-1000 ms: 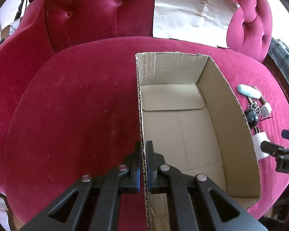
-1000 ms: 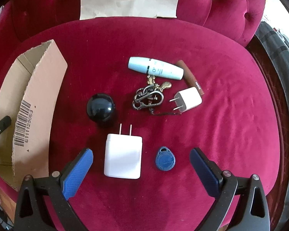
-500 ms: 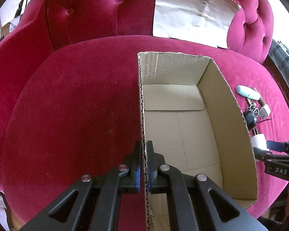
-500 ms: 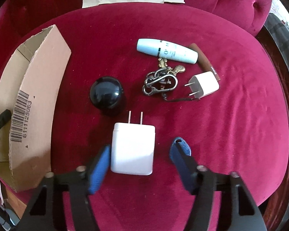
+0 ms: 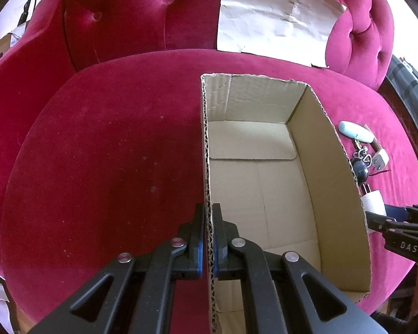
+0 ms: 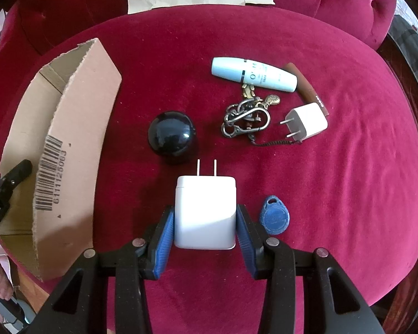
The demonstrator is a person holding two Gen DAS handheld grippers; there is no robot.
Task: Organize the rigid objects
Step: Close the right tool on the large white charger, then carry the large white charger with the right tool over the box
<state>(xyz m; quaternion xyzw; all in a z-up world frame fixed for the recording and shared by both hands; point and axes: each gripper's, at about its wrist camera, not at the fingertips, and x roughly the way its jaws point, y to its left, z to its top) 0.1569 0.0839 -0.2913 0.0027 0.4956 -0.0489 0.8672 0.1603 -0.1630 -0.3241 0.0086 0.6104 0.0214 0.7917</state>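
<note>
R tongs (image 6: 205, 232) closed onto white charger (image 6: 205, 211) | L tongs (image 5: 208, 243) clamp box wall (image 5: 206, 153) | fob (image 6: 274, 217) only R view, maybe touching

Ball (image 6: 171, 136) lies between box (image 6: 78, 128) and keys (image 6: 246, 118).

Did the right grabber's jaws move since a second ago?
Yes. The right gripper went from wide open to shut on the big white charger, its jaws now touching both sides. The blue key tag, once between them, now lies outside.
</note>
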